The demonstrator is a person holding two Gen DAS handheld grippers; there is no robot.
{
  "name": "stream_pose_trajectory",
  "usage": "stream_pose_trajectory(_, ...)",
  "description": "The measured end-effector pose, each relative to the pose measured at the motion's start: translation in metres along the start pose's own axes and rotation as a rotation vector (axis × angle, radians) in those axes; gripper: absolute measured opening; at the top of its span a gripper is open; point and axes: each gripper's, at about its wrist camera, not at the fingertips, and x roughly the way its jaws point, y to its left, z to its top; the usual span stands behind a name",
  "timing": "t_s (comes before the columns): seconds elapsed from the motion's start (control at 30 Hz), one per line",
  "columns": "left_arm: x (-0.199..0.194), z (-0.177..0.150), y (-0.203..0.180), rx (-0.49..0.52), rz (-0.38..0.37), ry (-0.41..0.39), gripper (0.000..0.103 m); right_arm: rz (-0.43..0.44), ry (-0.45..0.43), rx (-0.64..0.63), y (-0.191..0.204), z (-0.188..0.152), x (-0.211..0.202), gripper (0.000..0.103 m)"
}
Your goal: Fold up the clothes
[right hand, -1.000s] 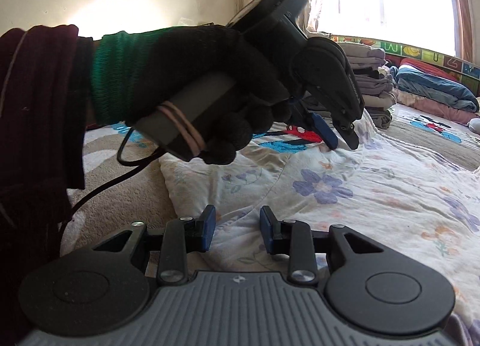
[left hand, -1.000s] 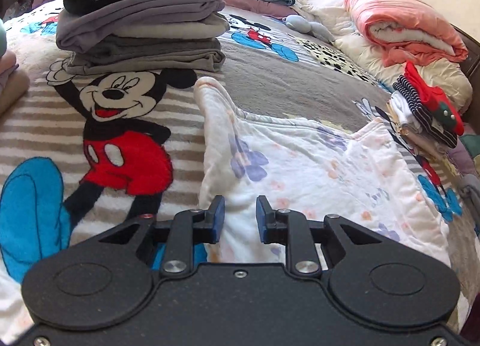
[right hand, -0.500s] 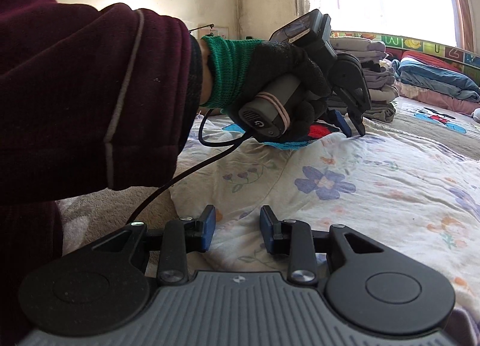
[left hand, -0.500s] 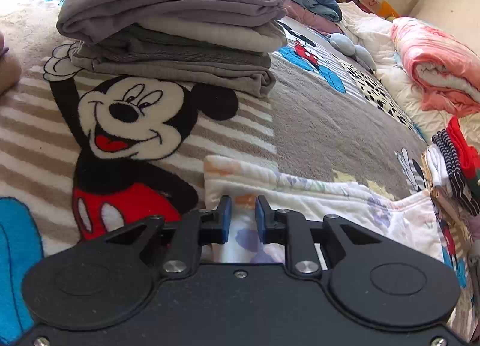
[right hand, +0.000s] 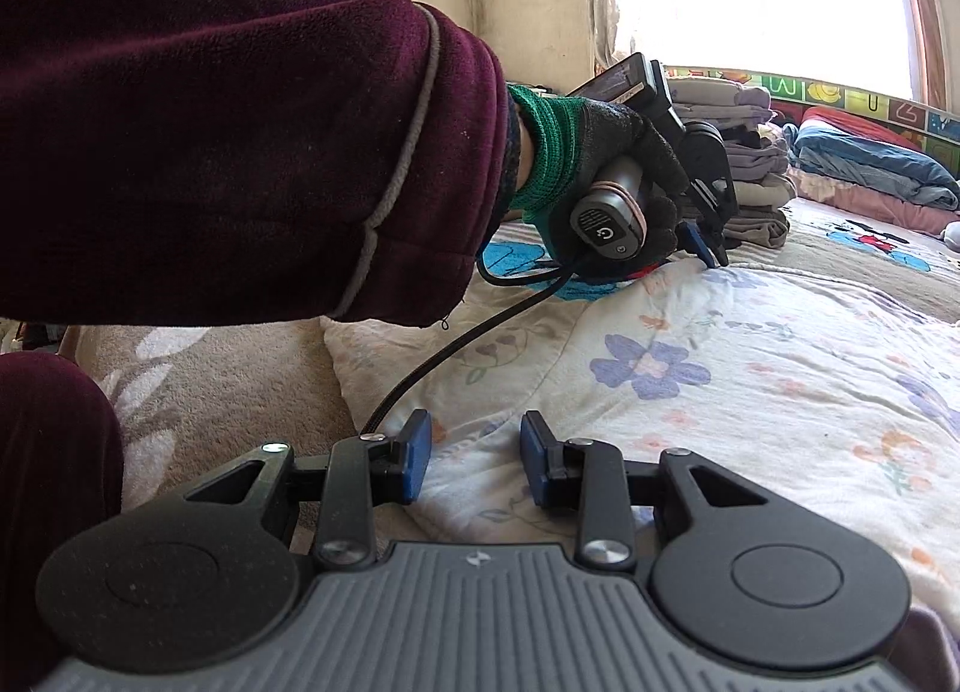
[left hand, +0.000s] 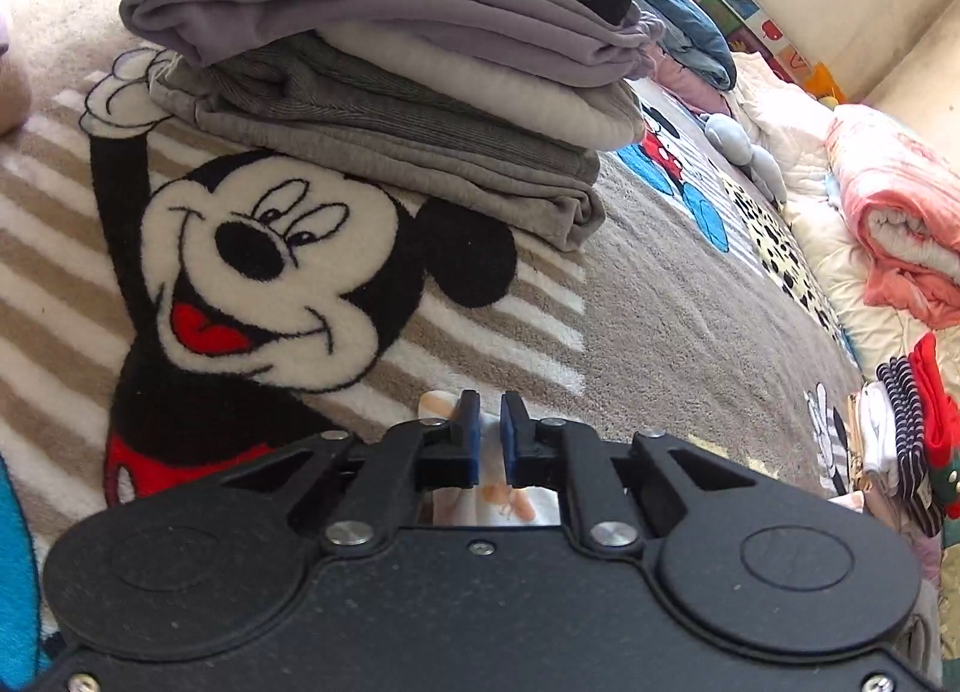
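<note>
Risk: the left gripper (left hand: 489, 434) has its 2 jaws nearly together on only a thin corner of the floral garment (right hand: 720, 380); a quick pull could slip the cloth free. A lift toward the stack of folded clothes (left hand: 390, 62), directly ahead, could topple it.

The right gripper (right hand: 474, 455) is spread wide and holds nothing. The garment lies under and ahead of it, extending to its right, on the Mickey blanket (left hand: 270, 266); the left-held corner is at its far edge.

One floral garment (right hand: 690, 368), two claws (left hand: 489, 431) (right hand: 474, 449)
</note>
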Motion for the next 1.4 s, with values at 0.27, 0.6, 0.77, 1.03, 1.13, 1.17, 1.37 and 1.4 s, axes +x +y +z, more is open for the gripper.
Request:
stream_pose_trajectory(0.27,-0.055,-0.021,-0.012,0.122,-0.014,-0.076,0.014,-0.002,0.006,-0.002,0.000,0.001,0.000,0.035)
stream_pose_trajectory(0.6,-0.121,-0.128,-0.032,0.298,0.003,-0.008,0.014,0.000,0.011,0.003,-0.003,0.002,0.000,0.034)
stream_pose_trajectory(0.77,-0.126,-0.155,-0.026,0.271,0.059,-0.016,0.014,0.002,0.010,0.004,-0.004,0.002,0.000,0.034)
stream_pose_trajectory(1.03,-0.088,-0.125,-0.016,0.195,0.061,-0.019,0.014,0.002,0.010,0.005,-0.005,0.003,0.002,0.034)
stream_pose_trajectory(1.13,-0.075,-0.110,-0.017,0.185,0.061,-0.027,0.013,0.002,0.007,0.006,-0.006,0.002,0.002,0.034)
stream_pose_trajectory(1.17,-0.071,-0.105,-0.017,0.186,0.061,-0.028,0.013,0.002,0.006,0.006,-0.006,0.002,0.002,0.034)
stream_pose_trajectory(1.37,-0.042,-0.074,-0.023,0.171,0.093,-0.030,0.013,0.003,0.002,0.006,-0.006,0.001,0.002,0.034)
stream_pose_trajectory(1.4,-0.038,-0.070,-0.024,0.167,0.100,-0.031,0.013,0.003,0.002,0.006,-0.007,0.001,0.002,0.034)
